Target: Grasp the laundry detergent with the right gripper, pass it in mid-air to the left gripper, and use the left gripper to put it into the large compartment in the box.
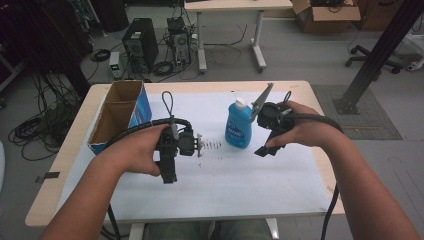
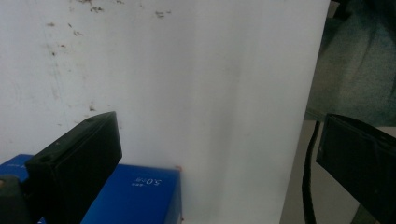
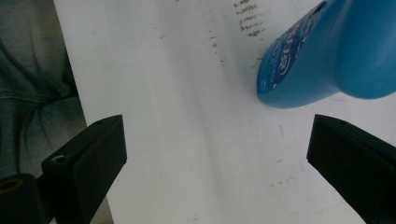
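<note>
A blue bottle (image 1: 238, 126) with a white cap stands upright on the white sheet (image 1: 225, 185) at the middle of the table. My right gripper (image 1: 266, 146) is held just right of it, jaws angled down toward the sheet. In the right gripper view the gripper (image 3: 217, 163) is open with bare sheet between its jaws, and the bottle (image 3: 327, 56) lies beyond its right jaw. My left gripper (image 1: 169, 170) hovers left of the bottle. In the left gripper view it (image 2: 217, 163) is open and holds nothing.
An open cardboard box (image 1: 119, 116) with blue sides sits at the table's left rear, and its blue side (image 2: 135, 196) shows by my left jaw. The sheet's front edge (image 2: 299, 140) and the person's clothing (image 3: 32, 93) lie close below the grippers. Scuff marks (image 1: 212, 146) dot the sheet.
</note>
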A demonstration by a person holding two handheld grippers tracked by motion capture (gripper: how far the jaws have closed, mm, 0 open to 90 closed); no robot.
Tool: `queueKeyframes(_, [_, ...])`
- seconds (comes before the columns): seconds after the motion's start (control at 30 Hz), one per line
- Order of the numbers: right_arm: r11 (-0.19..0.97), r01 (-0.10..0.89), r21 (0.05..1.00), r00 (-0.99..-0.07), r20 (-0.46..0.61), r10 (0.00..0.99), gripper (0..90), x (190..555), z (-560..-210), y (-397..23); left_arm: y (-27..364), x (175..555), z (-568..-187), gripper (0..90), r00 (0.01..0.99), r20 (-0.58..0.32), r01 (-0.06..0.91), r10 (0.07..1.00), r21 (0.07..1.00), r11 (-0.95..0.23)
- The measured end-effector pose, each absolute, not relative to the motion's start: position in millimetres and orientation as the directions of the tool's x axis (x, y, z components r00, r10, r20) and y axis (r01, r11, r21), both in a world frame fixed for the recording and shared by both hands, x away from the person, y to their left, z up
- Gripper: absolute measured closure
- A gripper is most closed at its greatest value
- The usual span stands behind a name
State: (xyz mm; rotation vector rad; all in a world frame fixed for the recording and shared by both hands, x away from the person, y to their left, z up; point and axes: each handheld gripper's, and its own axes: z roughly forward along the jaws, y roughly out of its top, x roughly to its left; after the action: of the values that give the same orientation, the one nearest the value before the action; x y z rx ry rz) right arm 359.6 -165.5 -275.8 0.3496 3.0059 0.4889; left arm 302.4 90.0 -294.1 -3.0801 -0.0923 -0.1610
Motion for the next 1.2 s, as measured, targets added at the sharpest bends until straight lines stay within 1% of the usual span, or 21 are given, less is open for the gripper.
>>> queueKeyframes(0.1, [0.916, 0.224, 0.334, -0.968, -0.033, 0.248, 4.9, 361.5, -280.8, -169.1, 90.8, 300.4, -294.1, 0.4, 0.993, 0.107, 0.062, 0.056, -0.053, -0.997])
queueKeyframes(0.17, [0.898, 0.256, 0.359, -0.959, -0.022, 0.282, 4.8, 364.5, -288.4, -174.4, 91.9, 298.8, -294.4, 0.4, 0.993, 0.106, 0.064, 0.058, -0.05, -0.997])
queueKeyframes(0.27, [0.886, 0.272, 0.375, -0.953, -0.024, 0.303, 4.8, 367.4, -293.3, -178.3, 93.6, 297.3, -294.4, 0.4, 0.992, 0.108, 0.064, 0.058, -0.052, -0.997])
queueKeyframes(0.3, [0.87, 0.295, 0.395, -0.945, -0.015, 0.328, 4.8, 370.4, -298.5, -182.5, 95.0, 296.2, -294.2, 0.4, 0.992, 0.111, 0.067, 0.061, -0.051, -0.996])
queueKeyframes(0.43, [0.843, 0.337, 0.419, -0.929, 0.003, 0.37, 4.8, 376.3, -309.8, -190.6, 96.7, 294.2, -293.9, 0.4, 0.992, 0.111, 0.061, 0.055, -0.052, -0.997])
queueKeyframes(0.67, [0.8, 0.384, 0.461, -0.906, 0.018, 0.424, 4.8, 386.2, -327.2, -201.7, 97.6, 292.3, -296.4, 0.4, 0.993, 0.105, 0.059, 0.053, -0.06, -0.996])
queueKeyframes(0.93, [0.767, 0.407, 0.496, -0.892, 0.036, 0.45, 4.8, 393.5, -342.8, -205.1, 97.7, 290.7, -297.8, 0.4, 0.993, 0.105, 0.054, 0.047, -0.06, -0.997])
queueKeyframes(1.2, [0.742, 0.411, 0.53, -0.885, 0.036, 0.465, 4.7, 400.0, -350.9, -205.3, 98.4, 287.7, -297.8, 0.4, 0.993, 0.107, 0.05, 0.043, -0.063, -0.997])
